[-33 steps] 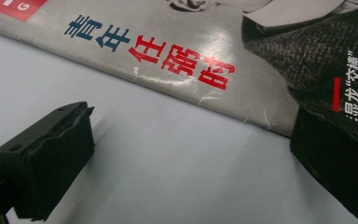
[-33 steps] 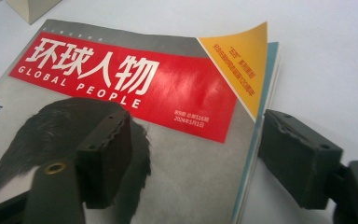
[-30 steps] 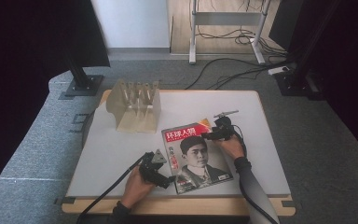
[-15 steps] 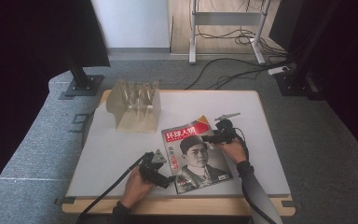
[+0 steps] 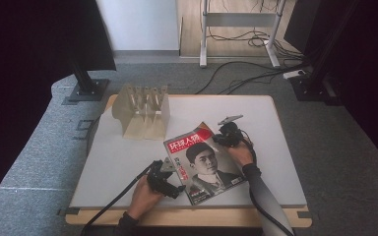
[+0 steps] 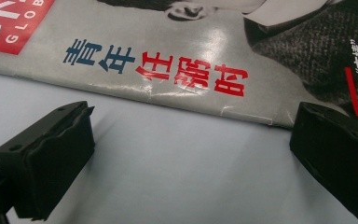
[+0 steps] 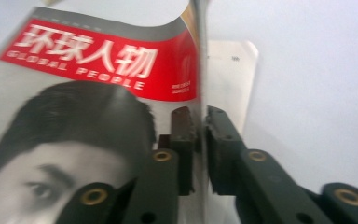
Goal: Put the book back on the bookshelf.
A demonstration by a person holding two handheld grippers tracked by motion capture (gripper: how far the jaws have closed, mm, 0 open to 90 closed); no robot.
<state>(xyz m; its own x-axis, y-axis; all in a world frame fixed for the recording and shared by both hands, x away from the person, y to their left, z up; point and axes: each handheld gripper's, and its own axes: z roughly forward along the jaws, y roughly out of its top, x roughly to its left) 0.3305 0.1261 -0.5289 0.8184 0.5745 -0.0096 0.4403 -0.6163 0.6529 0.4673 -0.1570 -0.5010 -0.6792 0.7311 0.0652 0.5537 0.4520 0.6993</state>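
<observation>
Left claw: jaws wide, nothing between them, parked at the magazine's near-left edge; in the left gripper view the spine runs straight across ahead of the tips, just clear of them.

Right claw: jaws have just been closing, now pinched on the cover's right edge near the top corner, cover curling up between the pads. It has the only grip, so any page turn likely swings leftward across the long axis.

Worktop: white, flat. Slotted rack well beyond the left claw. Grey carpet, cables behind.
</observation>
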